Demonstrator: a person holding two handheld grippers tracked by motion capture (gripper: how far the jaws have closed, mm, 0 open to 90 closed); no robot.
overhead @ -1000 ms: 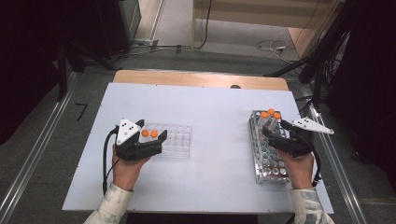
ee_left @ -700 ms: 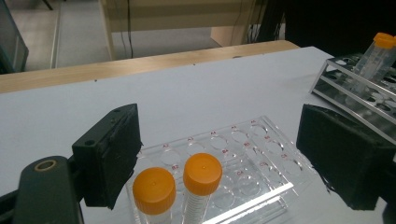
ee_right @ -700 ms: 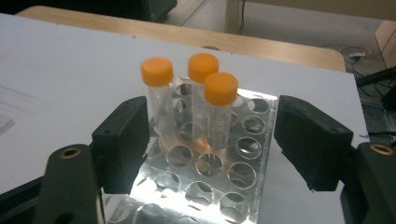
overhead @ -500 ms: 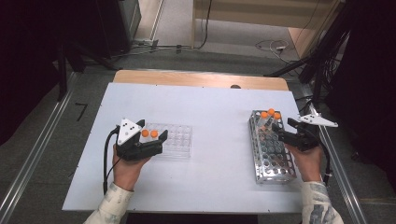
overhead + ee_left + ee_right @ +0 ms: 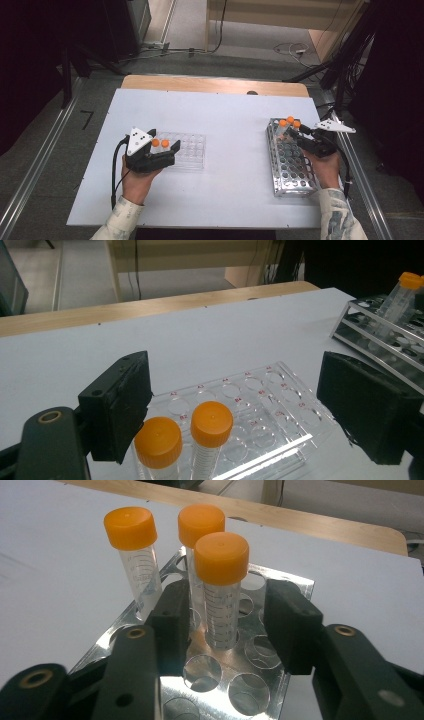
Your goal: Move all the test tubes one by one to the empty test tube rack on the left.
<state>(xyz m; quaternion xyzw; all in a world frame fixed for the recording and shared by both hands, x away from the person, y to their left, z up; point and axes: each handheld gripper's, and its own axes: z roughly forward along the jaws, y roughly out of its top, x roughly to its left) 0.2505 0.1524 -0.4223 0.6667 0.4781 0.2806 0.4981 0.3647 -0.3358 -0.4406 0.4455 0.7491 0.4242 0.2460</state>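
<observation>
Orange-capped clear plastic tube point(image 5: 220, 587) stands in the perforated metal rack point(image 5: 280, 685), between the right gripper point(image 5: 227, 625)'s jaws, which have just been closing, pads not yet pressing. Light, smooth, likely slippery: grip below the cap. Left gripper point(image 5: 250, 410) is wide.

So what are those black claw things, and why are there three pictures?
A person sits at a white table and holds a tool in each hand. Each tool is a hand-held gripper with two black jaws that squeeze like tongs. One picture looks down from above. The other two come from small cameras riding on the tools.

The left hand-held gripper stands open around a clear plastic rack with two orange-capped tubes in it.

The right hand-held gripper reaches into a shiny metal rack with three more tubes. Its jaws have just been closing around the nearest tube, but they do not seem to press on it yet.
</observation>
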